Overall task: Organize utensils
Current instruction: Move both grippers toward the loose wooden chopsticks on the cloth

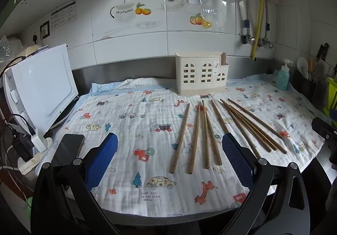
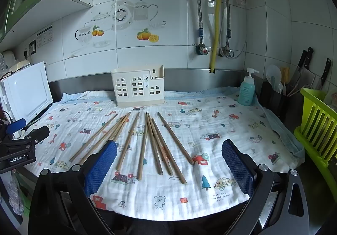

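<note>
Nearest to you, both tools hang above the front edge of the counter, tilted somewhat downward. Your left gripper point(image 1: 169, 158) is spread wide with nothing between its blue pads point(image 1: 101, 157); your right gripper point(image 2: 168, 160) is likewise fully released, its pads framing the near ends of several sticks without touching them. This wide stance probably suits a first approach, since no stick has yet been singled out.

Beyond the fingers lies the printed muslin cloth point(image 2: 210, 199), spread over the steel counter, likely to cushion the wood and keep it from rolling. On it rest the wooden chopsticks point(image 2: 145, 144), the task's objects: a loose fan of about ten, near ends splayed toward you, far ends converging toward the holder. Some touch or overlap, so pairs may need separating before a clean pinch.

Behind them, against the steel backsplash, stands the cream utensil holder point(image 2: 138, 87) with arched window cut-outs; nothing rises above its rim, and it appears empty, though its floor is hidden. Placed just beyond the stick tips, it makes the likely destination.

Farther right, a teal pump bottle point(image 2: 246, 91) stands at the cloth's corner. A dark caddy point(image 2: 276, 100) holds spoons and other utensils beside hanging knives, and a green rack point(image 2: 316, 121) stands at the edge; its contents cannot be made out.
</note>
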Tool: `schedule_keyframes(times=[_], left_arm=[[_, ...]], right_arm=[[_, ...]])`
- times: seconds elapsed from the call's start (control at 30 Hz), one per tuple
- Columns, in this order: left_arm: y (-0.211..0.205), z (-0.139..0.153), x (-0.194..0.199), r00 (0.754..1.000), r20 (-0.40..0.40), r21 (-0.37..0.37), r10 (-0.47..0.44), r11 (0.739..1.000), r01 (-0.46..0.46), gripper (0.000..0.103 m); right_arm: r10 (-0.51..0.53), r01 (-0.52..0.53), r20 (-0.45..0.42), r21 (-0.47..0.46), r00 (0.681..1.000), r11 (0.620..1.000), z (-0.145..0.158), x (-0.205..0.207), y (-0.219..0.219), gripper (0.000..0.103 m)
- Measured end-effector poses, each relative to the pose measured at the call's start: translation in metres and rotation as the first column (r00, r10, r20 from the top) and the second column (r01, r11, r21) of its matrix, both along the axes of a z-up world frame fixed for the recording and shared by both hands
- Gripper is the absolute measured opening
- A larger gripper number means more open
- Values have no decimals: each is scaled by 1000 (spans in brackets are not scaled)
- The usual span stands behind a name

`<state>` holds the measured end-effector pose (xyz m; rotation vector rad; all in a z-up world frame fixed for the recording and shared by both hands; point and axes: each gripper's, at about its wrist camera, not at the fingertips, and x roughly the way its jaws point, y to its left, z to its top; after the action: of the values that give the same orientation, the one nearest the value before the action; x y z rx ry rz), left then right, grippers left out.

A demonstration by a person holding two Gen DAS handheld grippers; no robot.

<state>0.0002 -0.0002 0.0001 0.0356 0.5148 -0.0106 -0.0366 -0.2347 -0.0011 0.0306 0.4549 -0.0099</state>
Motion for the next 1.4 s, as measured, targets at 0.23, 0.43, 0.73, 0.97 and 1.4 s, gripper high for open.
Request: schedule_keyframes(times=[0.23,0.43,0.73,0.97,1.4], left_arm=[[1,2,-1,1000,19,4,-5,1000,5,98],[3,5,1,999,39,8,-9,1000,9,98],[-2,6,-7,998,59,17,-11,1000,10,98],[-2,5,-7,998,58,16,-11,1000,10,98],[-4,4,-6,998,56,16,-11,1000,10,98]], right_arm=[[0,0,3,-1,1000,1000,0,0,0,97],[0,0,3,1,1000,1000,0,0,0,97],[1,-1,4,3,1000,1000,-1,-1,1,97],[-2,2,4,4,1000,1000,-1,0,0,97],[-1,1,4,5,1000,1000,-1,-1,1,97]])
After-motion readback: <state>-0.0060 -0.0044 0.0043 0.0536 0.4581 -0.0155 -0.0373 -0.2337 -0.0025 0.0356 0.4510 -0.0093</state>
